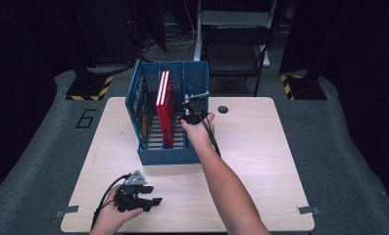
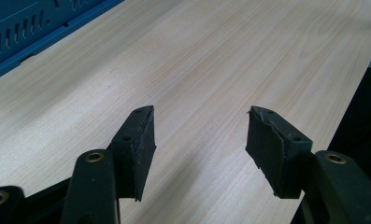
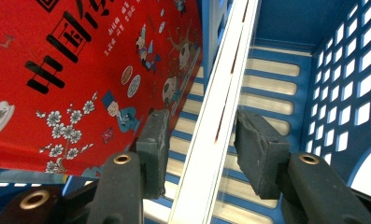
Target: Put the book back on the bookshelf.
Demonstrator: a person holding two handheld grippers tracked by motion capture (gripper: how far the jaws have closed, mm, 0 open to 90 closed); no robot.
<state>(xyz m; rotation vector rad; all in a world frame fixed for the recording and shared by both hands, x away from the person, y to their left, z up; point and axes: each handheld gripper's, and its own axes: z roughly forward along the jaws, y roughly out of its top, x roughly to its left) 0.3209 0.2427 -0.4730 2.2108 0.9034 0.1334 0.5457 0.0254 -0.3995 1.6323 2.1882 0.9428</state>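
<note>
Container: blue slotted file rack (image 1: 148, 110), centre of the high view, on the pale wooden table (image 1: 260, 161); three compartments side by side, open at the top.
Left compartment: nothing seen in it in the high view.
Middle compartment: red book (image 1: 164, 105), standing on edge; in the right gripper view its red cover with black characters and small figures takes the upper left of the frame.
Right compartment: a thin white-edged book (image 3: 216, 116), with the right gripper (image 1: 194, 108) reaching in from above.
White-edged book, axis: in the right gripper view its long edge runs from the bottom centre up to the top right of centre, along the slatted floor of the rack.
Right gripper, state: jaws part-open, one on each side of the white edge, with narrow gaps showing; whether either pad touches it I cannot tell.
Left gripper (image 1: 142, 196): lower left of the high view, low over bare table; jaws spread wide, holding nothing.
</note>
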